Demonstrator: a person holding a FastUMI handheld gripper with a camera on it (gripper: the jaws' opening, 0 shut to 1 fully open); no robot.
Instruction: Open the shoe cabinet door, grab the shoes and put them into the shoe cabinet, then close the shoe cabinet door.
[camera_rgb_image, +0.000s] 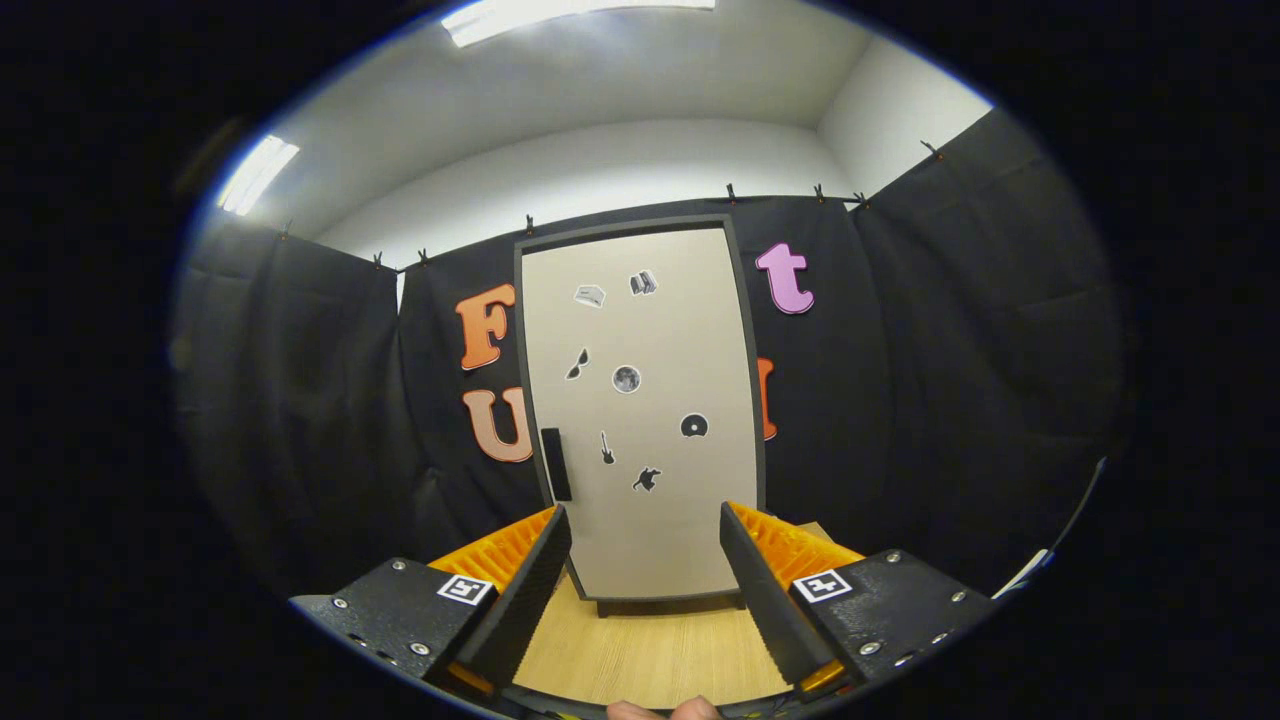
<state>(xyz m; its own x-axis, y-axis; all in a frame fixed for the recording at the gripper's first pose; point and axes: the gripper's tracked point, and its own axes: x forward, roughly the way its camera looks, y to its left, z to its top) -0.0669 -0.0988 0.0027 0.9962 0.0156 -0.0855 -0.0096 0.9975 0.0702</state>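
Observation:
The shoe cabinet (640, 420) stands upright on the wooden surface straight ahead, a tall beige door in a dark frame with several small stickers on it. The door is closed. A dark vertical handle (556, 464) sits on its left edge, low down. My gripper (645, 528) is open, its two fingers spread wide with nothing between them. The fingertips frame the lower part of the door from a short distance, and the left fingertip (552, 540) lies just below the handle in the view.
A light wooden tabletop (650, 650) runs from the fingers to the cabinet's foot. Black cloth walls close in behind and on both sides of the cabinet. Part of a hand (665, 710) shows just behind the fingers.

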